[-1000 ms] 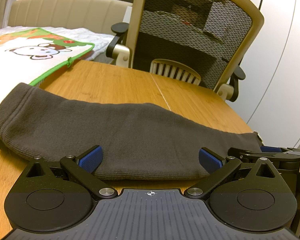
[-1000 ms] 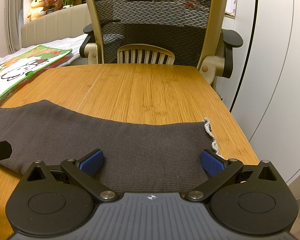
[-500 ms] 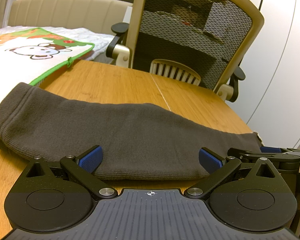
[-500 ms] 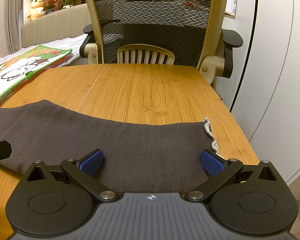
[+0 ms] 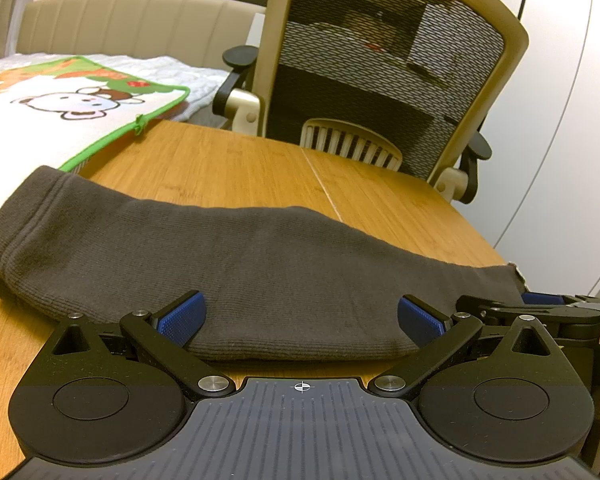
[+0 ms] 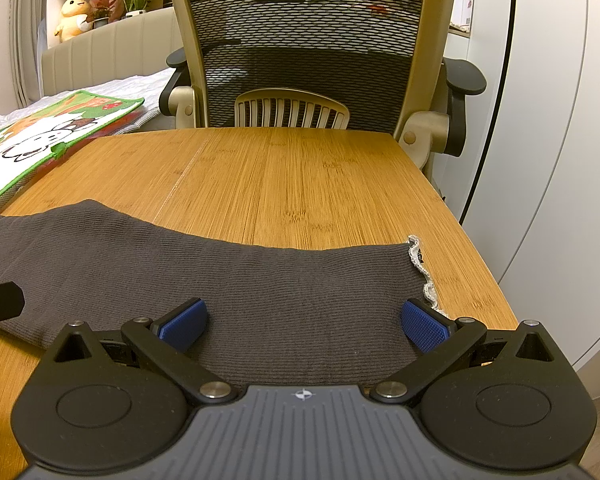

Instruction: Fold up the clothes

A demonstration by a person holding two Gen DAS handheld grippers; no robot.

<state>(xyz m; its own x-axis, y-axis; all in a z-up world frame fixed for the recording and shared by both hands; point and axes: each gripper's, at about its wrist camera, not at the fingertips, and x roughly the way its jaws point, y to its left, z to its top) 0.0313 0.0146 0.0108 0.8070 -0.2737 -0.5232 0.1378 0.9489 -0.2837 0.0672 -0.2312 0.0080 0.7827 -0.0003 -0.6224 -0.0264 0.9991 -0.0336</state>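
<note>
Well, starting at the far left I see the cartoon-print bag with its green trim lying off the table's left edge, and behind it a beige headboard with a yellow plush toy on the shelf above. The wooden table runs bare from the garment to the mesh office chair pushed up against its far side, so nothing stands in my way there. The dark grey knit garment lies flat across the near part of the table, its thick hem at the left and its lace-trimmed edge near the table's right border. My left gripper sits low at the garment's near edge with its blue pads spread wide, one to each side over the cloth, gripping nothing. My right gripper is posed the same way further right, level and facing the chair, its pads wide apart over the fabric and holding nothing. In the left wrist view its black linkage shows at the right border, cut off by the frame. Whether either gripper's pads actually touch the cloth I cannot tell, and the near fold beneath both housings is hidden.
</note>
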